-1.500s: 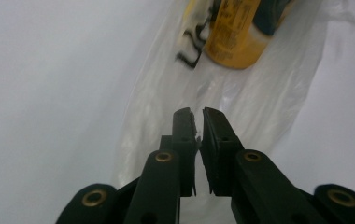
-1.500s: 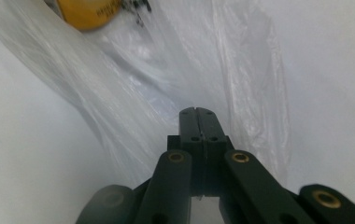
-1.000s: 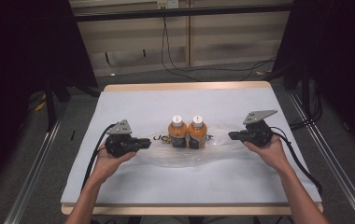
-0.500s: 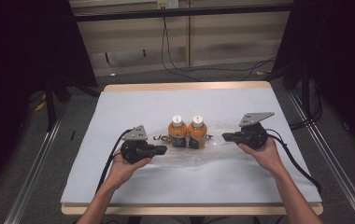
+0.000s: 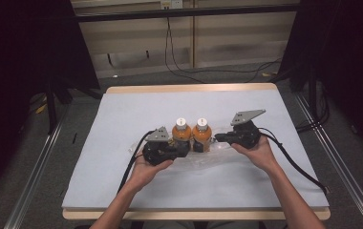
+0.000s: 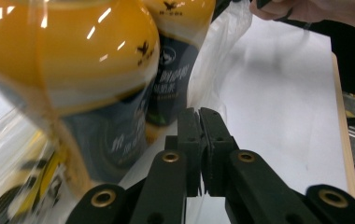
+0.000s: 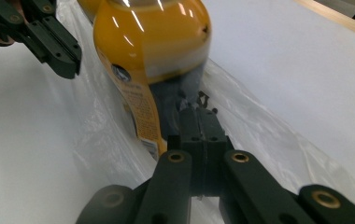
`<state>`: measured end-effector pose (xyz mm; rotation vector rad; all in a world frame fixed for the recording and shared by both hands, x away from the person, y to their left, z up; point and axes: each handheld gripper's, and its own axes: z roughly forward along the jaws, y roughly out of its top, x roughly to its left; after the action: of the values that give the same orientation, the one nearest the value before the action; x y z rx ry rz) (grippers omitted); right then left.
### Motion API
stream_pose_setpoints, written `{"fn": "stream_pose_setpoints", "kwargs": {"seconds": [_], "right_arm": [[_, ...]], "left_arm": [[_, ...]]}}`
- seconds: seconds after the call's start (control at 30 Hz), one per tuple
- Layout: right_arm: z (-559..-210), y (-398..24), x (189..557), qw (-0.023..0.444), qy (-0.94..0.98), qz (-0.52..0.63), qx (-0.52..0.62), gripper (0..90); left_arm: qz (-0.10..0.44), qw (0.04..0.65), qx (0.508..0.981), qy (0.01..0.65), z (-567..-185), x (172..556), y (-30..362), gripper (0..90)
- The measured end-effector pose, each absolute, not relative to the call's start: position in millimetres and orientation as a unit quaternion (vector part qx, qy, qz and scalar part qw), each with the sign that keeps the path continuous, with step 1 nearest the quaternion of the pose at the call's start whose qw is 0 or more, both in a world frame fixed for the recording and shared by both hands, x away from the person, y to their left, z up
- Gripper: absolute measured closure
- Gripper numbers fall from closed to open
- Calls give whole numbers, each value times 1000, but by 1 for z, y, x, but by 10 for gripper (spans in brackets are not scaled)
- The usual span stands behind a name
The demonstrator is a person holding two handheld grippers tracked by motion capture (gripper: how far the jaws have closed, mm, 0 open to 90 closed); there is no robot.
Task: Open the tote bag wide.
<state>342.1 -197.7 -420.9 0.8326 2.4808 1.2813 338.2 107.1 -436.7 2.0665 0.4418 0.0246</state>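
Two orange bottles (image 5: 191, 134) are seen upright, side by side, at the middle of the white table (image 5: 122, 191), standing on a clear plastic bag (image 5: 203, 162) spread flat on their near side. The left gripper (image 5: 185, 146) has its jaws pressed together just beside the left bottle; the film seems pinched, though that cannot be confirmed. The right gripper (image 5: 220, 138) is pinched on the bag's edge (image 7: 203, 100) at the right bottle. Bagging looks barely begun — the bottles remain outside, and the mouth is yet to be opened.

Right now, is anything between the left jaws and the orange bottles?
Only clear plastic bag film. The left gripper, jaws shut, sits close beside the two orange juice bottles with dark labels. Whether it pinches the bag is unclear.
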Motion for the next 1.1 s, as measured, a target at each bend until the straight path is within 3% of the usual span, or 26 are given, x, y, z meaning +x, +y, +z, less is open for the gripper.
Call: {"fn": "stream_pose_setpoints", "kwargs": {"seconds": [0.57,1.1], "right_arm": [[-413,-172,386,99,875,392,267,900],[-459,-154,410,43,883,367,290,900]], "left_arm": [[41,464,867,176,-451,344,81,887],[51,425,885,181,-471,340,77,869]]}}
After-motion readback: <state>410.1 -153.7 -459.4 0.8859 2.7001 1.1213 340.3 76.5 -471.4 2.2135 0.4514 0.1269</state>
